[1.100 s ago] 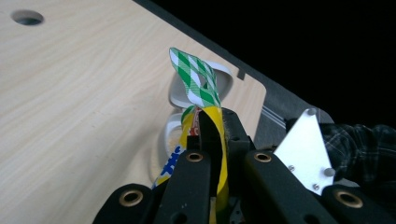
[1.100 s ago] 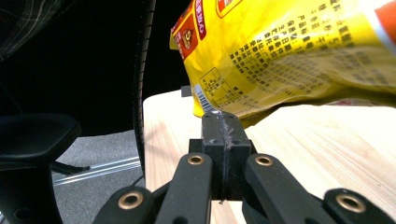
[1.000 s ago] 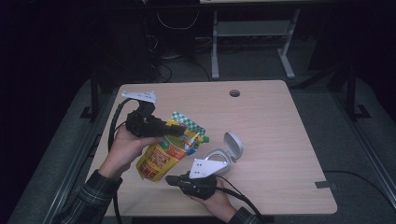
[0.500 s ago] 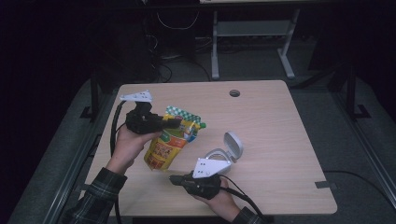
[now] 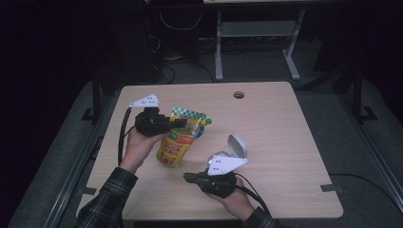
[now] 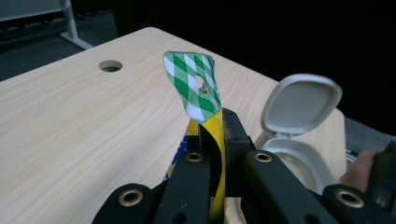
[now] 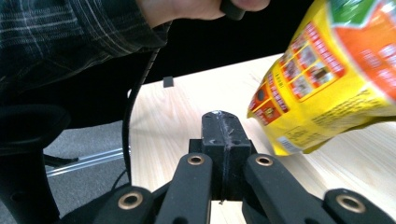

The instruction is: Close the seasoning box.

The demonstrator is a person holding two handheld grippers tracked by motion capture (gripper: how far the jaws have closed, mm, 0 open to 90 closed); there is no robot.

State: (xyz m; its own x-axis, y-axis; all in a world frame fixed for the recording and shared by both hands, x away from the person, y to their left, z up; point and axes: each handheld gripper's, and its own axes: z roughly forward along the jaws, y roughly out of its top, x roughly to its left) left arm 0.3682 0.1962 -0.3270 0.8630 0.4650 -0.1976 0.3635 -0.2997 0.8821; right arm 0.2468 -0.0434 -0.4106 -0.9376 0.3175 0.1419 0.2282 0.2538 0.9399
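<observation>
My left gripper (image 5: 177, 123) is shut on the top of a yellow snack pouch (image 5: 178, 144) with a green-and-white checked strip (image 6: 192, 83). The pouch hangs tilted, its lower corner (image 7: 280, 144) close to the tabletop. In the left gripper view the yellow film (image 6: 215, 154) is pinched between the jaws. My right gripper (image 5: 188, 176) lies low over the table just right of the pouch's bottom, shut with nothing in it; its jaws meet in the right gripper view (image 7: 220, 125), pointing past the pouch (image 7: 327, 79).
A round white container (image 5: 236, 148) with its lid flipped open stands right of the pouch, close behind the right hand; the lid (image 6: 301, 105) stands upright. A cable hole (image 5: 238, 94) sits near the table's far edge. A plaid sleeve (image 7: 70, 37) and cable (image 7: 135, 93) hang at the left.
The left gripper and the pouch have shifted a little to the right, and the pouch's bottom has swung inward. The right gripper has slid to the right along the table's near side.
</observation>
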